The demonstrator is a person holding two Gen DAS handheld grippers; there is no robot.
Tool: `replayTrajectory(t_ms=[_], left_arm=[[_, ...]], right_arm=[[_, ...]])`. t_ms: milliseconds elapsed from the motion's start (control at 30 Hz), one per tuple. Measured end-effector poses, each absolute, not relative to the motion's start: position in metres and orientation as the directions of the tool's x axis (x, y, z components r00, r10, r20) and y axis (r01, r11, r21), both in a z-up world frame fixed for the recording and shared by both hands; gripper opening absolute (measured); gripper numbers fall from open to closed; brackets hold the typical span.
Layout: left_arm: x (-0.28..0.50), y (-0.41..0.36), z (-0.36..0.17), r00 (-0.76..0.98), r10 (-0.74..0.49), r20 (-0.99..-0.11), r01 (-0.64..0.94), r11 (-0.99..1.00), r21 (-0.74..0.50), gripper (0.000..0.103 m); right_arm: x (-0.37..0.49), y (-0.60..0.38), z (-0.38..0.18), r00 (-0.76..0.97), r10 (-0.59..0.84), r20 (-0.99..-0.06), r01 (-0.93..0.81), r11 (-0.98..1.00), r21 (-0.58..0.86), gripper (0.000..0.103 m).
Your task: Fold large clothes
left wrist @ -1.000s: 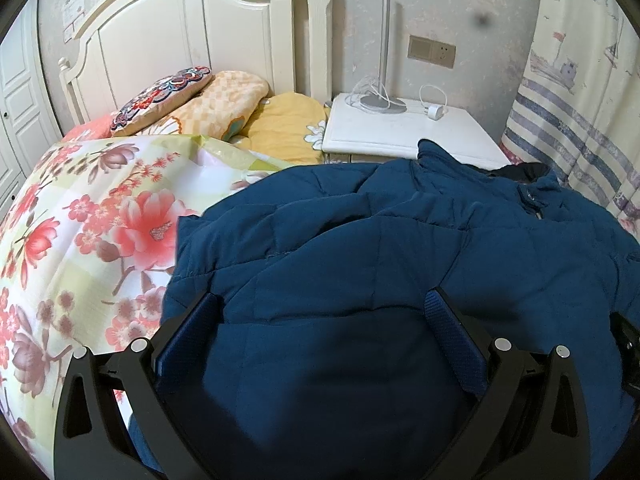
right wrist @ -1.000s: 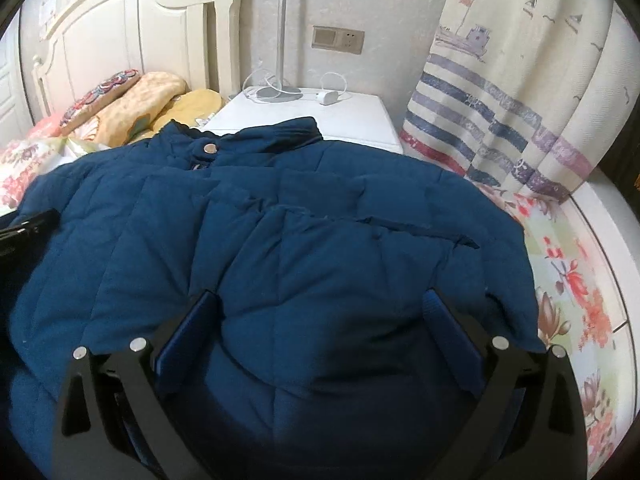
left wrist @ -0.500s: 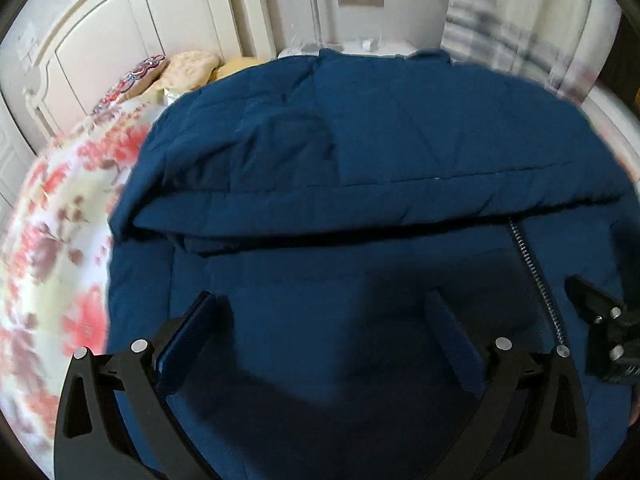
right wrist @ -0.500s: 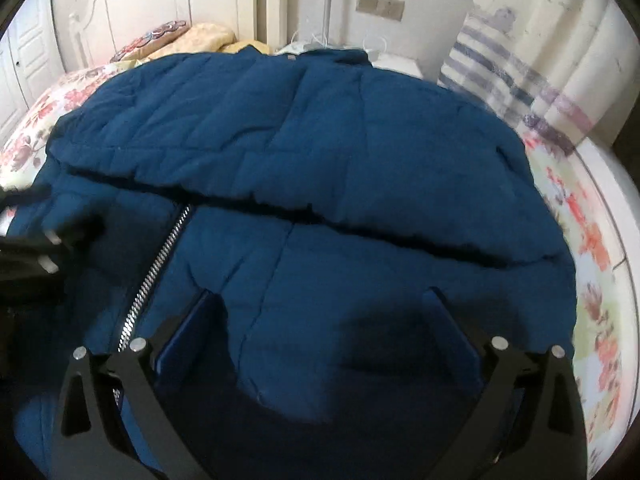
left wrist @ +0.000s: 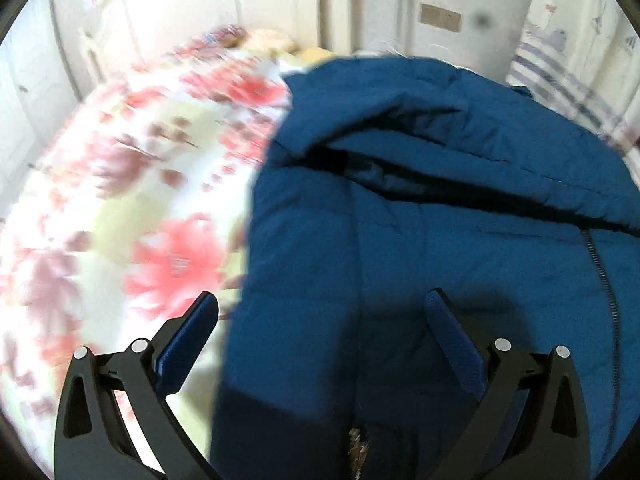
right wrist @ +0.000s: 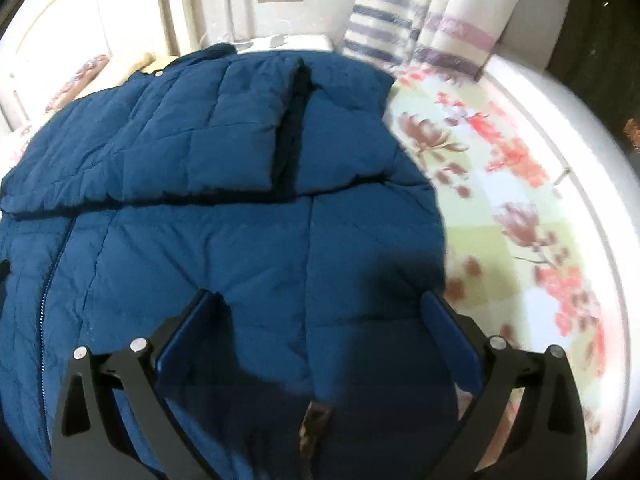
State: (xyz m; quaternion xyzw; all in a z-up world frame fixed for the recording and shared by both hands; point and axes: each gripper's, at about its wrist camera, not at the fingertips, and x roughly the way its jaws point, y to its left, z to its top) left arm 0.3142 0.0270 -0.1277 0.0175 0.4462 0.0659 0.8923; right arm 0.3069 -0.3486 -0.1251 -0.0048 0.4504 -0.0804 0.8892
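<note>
A: Jacket [left wrist: 460, 240] status: half a second ago we faced it square-on; now the left gripper [left wrist: 320, 344] has swung towards its left edge and the right gripper [right wrist: 320, 340] towards its right edge.

B: Jaw condition?

A: Both sets stand wide apart, holding nothing. The jacket lies on the floral bedspread [right wrist: 520, 208], zipper [right wrist: 48, 292] up, top section doubled over the body.

B: Consequence?

A: We judge one fold complete; we are positioned outboard for the side edges next.
</note>
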Motion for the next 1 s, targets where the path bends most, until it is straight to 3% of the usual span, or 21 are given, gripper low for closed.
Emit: replayTrajectory(t_ms=[133,267,333,467,600,800,933,1000], left_arm=[[0.279,-0.005,-0.093,0.685,0.031,-0.728,0.025,0.998,0.066,0.098],[0.261,-0.055,-0.105,0.637,-0.092,-0.766,0.199,0.979,0.048,0.098],[0.259,-0.074,-0.131,0.599,-0.045,-0.799,0.235,0.964,0.122,0.099],[0.266,-0.057,-0.128,0.589,-0.078,-0.804,0.225,0.972,0.070,0.099],[0.240,-0.036,-0.116,0.635,-0.024,-0.773,0.162,0.981,0.103,0.099],[0.217,-0.037,-0.127,0.607,-0.003,-0.795,0.189,0.972,0.141,0.099],[0.208,-0.025,-0.116,0.617,0.039,-0.786,0.118,0.983,0.141,0.098],[0.188,-0.033,-0.100,0.643,-0.070,-0.763,0.200,0.977,0.079,0.098]], right_arm=[[0.263,-0.289,-0.108,0.647,-0.017,-0.762,-0.073,0.994,-0.083,0.100],[0.248,-0.238,-0.141,0.573,0.026,-0.819,-0.251,0.957,-0.146,0.100],[0.247,-0.239,-0.148,0.580,0.043,-0.813,-0.239,0.964,-0.120,0.100],[0.243,-0.259,-0.147,0.557,0.060,-0.828,-0.222,0.972,-0.079,0.100],[0.208,-0.274,-0.129,0.613,0.064,-0.787,-0.195,0.978,-0.072,0.100],[0.177,-0.274,-0.148,0.587,0.063,-0.807,-0.235,0.967,-0.096,0.100],[0.165,-0.262,-0.137,0.600,0.002,-0.800,-0.211,0.965,-0.156,0.100],[0.153,-0.258,-0.132,0.607,0.068,-0.792,-0.264,0.957,-0.121,0.100]])
